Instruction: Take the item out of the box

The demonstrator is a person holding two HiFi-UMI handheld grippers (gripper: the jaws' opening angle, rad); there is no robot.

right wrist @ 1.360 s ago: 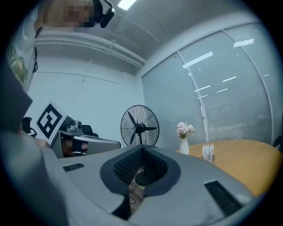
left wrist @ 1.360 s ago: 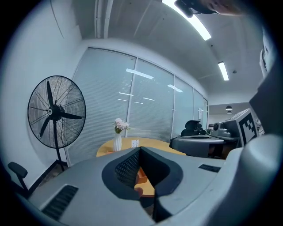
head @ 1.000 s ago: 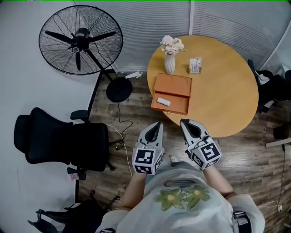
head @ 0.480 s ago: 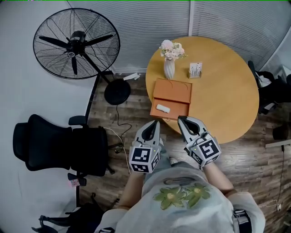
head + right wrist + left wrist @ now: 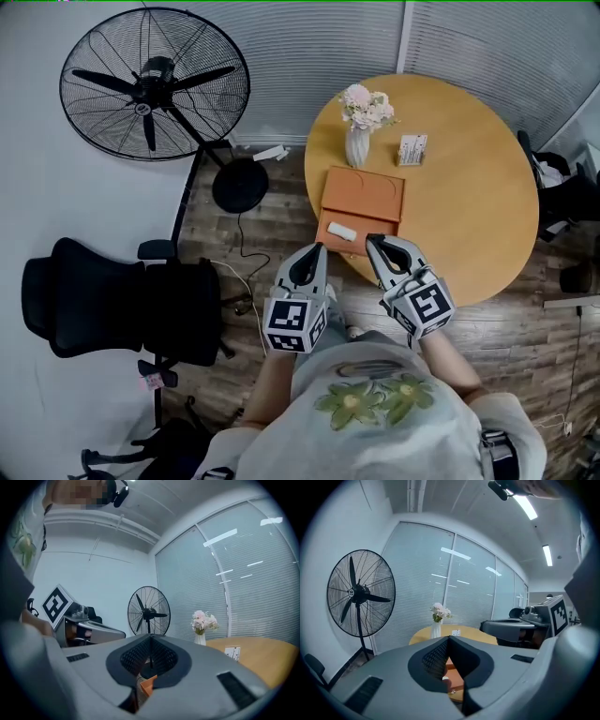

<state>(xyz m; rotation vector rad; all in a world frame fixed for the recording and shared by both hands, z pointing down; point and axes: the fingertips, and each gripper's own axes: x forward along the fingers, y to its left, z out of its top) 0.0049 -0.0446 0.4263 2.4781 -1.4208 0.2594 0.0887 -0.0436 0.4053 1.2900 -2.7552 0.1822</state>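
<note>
Pressed together and empty: that is how both pairs of jaws stand. The left gripper point(image 5: 316, 251) has its tips meeting with nothing between them, and the right gripper point(image 5: 374, 243) is closed the same way. Neither touches anything. Both hang in the air just short of the near edge of the table, tips pointing toward it.

Working down from the biggest thing, the round wooden table point(image 5: 469, 206) carries an orange box point(image 5: 367, 191) near its edge on the person's side. The box is already open, with its flat lid lying behind the shallow tray. A vase of flowers point(image 5: 357, 142) stands just beyond it. In the tray lies the item point(image 5: 342, 232), a small white oblong piece resting toward the tray's left side, untouched.

By my reading, the task is at the approach — the lid is off, the item has not been lifted, and no grip is set up. The next move calls for one gripper to spread its jaws before it goes in, come down over the tray wall, and straddle the white piece across its narrow width. The right gripper's tips are close to the tray's front edge, the left's just to its left, so either could serve. The piece looks light and low, so the likely slip is pads closing on the tray floor or nudging it aside.
</note>
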